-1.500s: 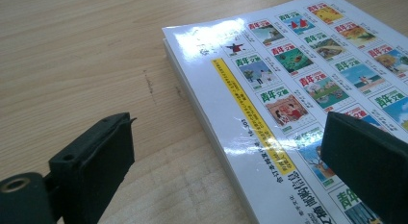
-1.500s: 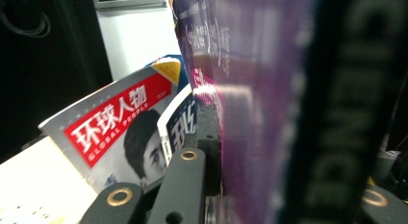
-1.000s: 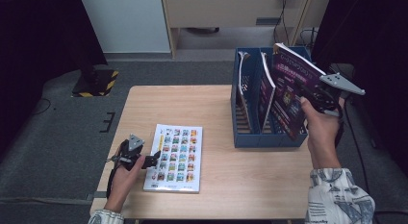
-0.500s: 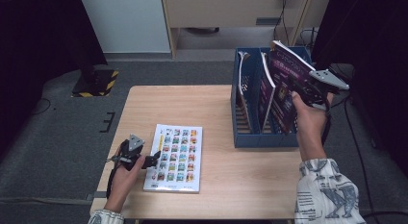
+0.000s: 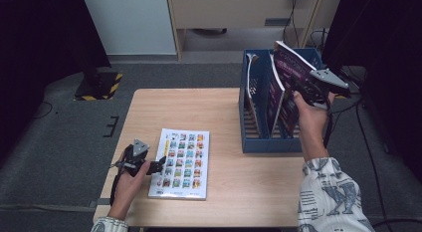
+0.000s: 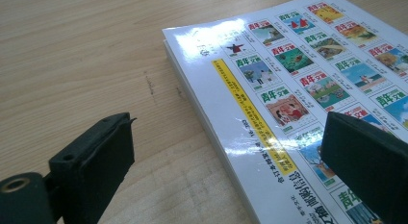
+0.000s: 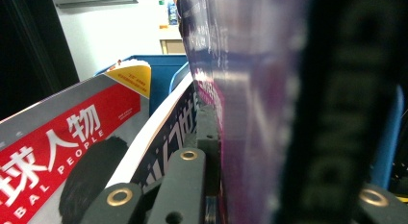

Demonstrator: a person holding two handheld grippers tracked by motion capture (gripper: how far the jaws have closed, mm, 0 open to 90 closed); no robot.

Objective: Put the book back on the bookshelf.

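Worktop (image 5: 224,117): pale wood, with a blue rack (image 5: 271,142) standing at its right side and a thick book (image 5: 181,165) lying flat near its front left.

Rack: several upright slots. One magazine stands at the far left slot; a second, dark-covered one (image 5: 273,100) leans beside the purple magazine.

Purple magazine (image 5: 293,77): pinched near its right edge by the right claw (image 5: 311,90), whose jaws are pressed together on the cover, as the right claw view confirms (image 7: 250,113). Compared with a second ago, the hand has carried it leftward and a little lower, so that its bottom edge now sits inside the rack instead of above its right rim. Judged from this, the filing step is nearly done; what remains is to lower the magazine into a slot and let go.

Book: cover of small coloured pictures facing up, untouched, likely next for the rack.

Left claw (image 5: 158,165): resting low at the book's left edge, jaws spread. In the left claw view one jaw stands over bare wood, the other over the cover (image 6: 288,89), so the edge lies between them, ungripped.
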